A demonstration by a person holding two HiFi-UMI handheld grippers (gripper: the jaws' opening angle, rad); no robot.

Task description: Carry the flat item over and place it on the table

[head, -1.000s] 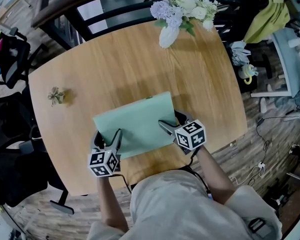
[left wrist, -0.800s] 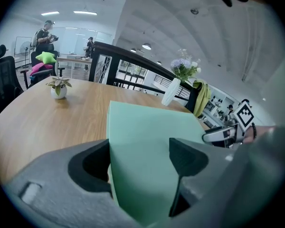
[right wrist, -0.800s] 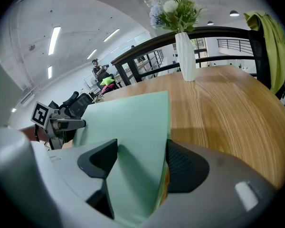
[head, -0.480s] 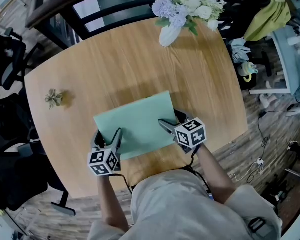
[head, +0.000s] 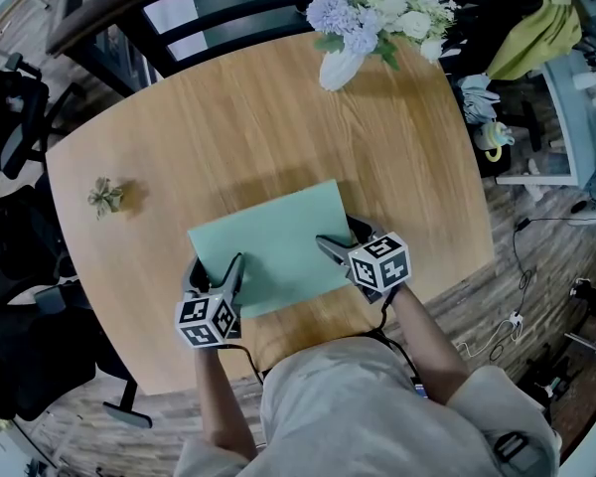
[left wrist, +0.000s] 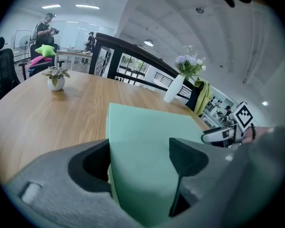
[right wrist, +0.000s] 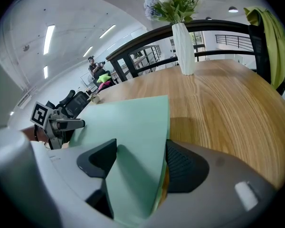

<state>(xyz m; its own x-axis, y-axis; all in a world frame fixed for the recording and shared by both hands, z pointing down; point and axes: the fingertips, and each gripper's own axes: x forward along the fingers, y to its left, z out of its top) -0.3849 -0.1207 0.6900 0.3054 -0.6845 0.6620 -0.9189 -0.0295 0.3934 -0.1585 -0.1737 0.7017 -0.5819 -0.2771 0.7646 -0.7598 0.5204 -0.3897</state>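
No shift since earlier: left tool (head: 214, 271), right tool (head: 336, 237) clamp green sheet (head: 268, 238) (near corners) over table (head: 228, 117).

There is one round-cornered wooden table (head: 228, 137) and one pale green flat sheet (head: 268, 246). Two grey handheld grippers sit at the near edge: left gripper (head: 217, 266) and right gripper (head: 338, 235). One white vase of flowers (head: 338, 68) stands far right, and one small potted plant (head: 105, 196) left.

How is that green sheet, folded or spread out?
Spread out: the green sheet shows as one flat rectangle, left gripper and right gripper each clamping a near corner.
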